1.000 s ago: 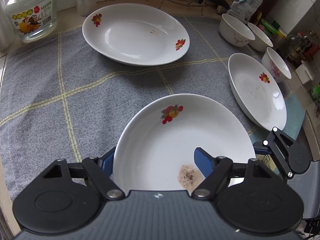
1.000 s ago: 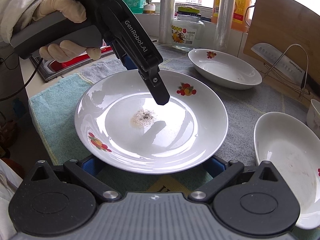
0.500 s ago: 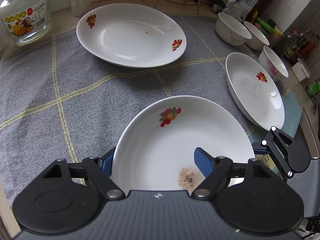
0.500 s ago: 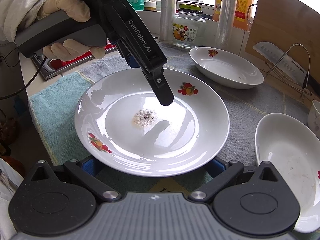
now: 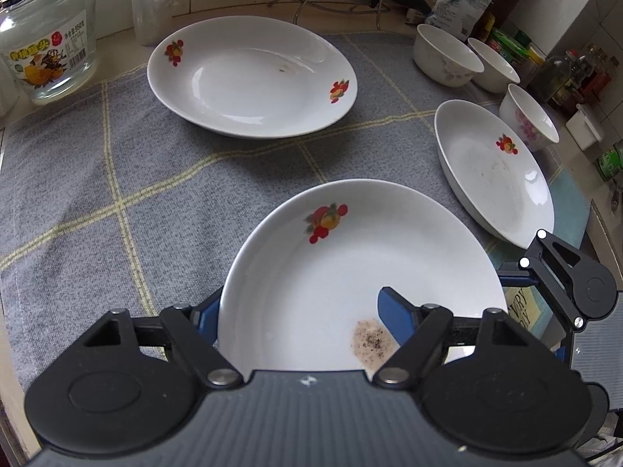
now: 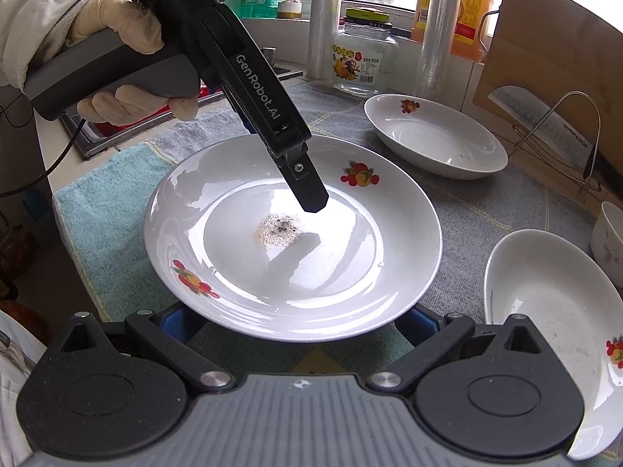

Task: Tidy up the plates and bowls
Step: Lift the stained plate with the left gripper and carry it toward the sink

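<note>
The left tongs [image 5: 300, 311] are clenched on the near plate's [image 5: 350, 264] rim, one finger [image 6: 307, 190] inside over the bowl, one beneath. The right tongs [image 6: 300, 323] stand released at its opposite edge. Lift level and slowly, since glazed rims slip. The plate is white, fruit-printed, with a speckled residue patch [image 5: 370, 344], above the grey cloth [image 5: 97, 194] on the counter.

A pale counter [image 5: 117, 37] carries a grey cloth [image 5: 97, 194] crossed by yellow lines, with a light blue towel [image 6: 101, 210] at its near side. On the cloth lie three white fruit-print plates: a near one [image 5: 311, 295], a far one [image 5: 249, 78] and a right one [image 5: 490, 171]. Three white bowls [image 5: 444, 54] stand beyond it, and a glass jar [image 5: 46, 50] stands on the bare counter.
</note>
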